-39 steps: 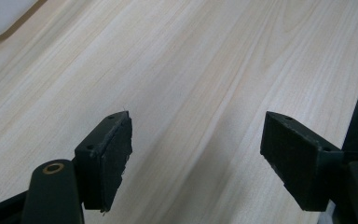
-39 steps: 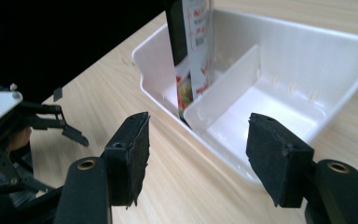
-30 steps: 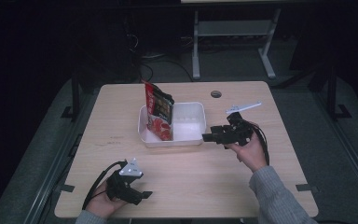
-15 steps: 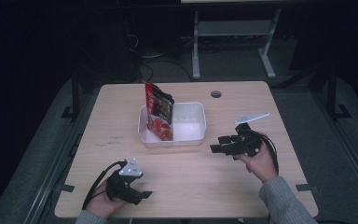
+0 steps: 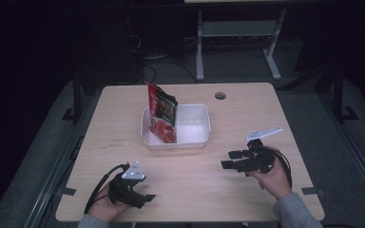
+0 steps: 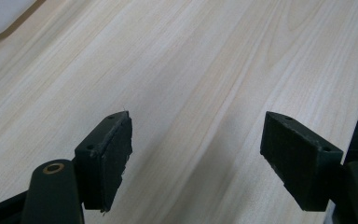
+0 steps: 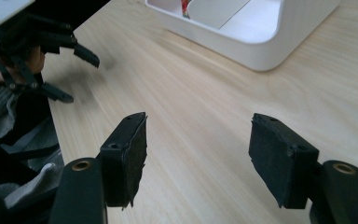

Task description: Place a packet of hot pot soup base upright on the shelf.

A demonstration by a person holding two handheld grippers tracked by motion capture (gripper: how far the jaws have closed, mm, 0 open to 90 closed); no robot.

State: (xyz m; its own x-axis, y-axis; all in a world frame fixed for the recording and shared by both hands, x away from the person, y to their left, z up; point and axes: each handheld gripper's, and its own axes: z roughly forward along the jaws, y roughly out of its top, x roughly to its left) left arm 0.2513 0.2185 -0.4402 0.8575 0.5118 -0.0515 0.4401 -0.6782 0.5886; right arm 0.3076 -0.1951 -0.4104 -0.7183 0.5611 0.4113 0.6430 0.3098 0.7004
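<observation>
While the packet [image 5: 162, 114] is standing upright in the bin [image 5: 199, 138] mid-desk, both tools, left [image 5: 145, 198] and right [image 5: 229, 159], are resting released, empty, near the front edge; next likely calling for another item.

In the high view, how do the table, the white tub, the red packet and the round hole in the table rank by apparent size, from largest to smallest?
1. table
2. white tub
3. red packet, standing in the tub's left part
4. round hole
</observation>
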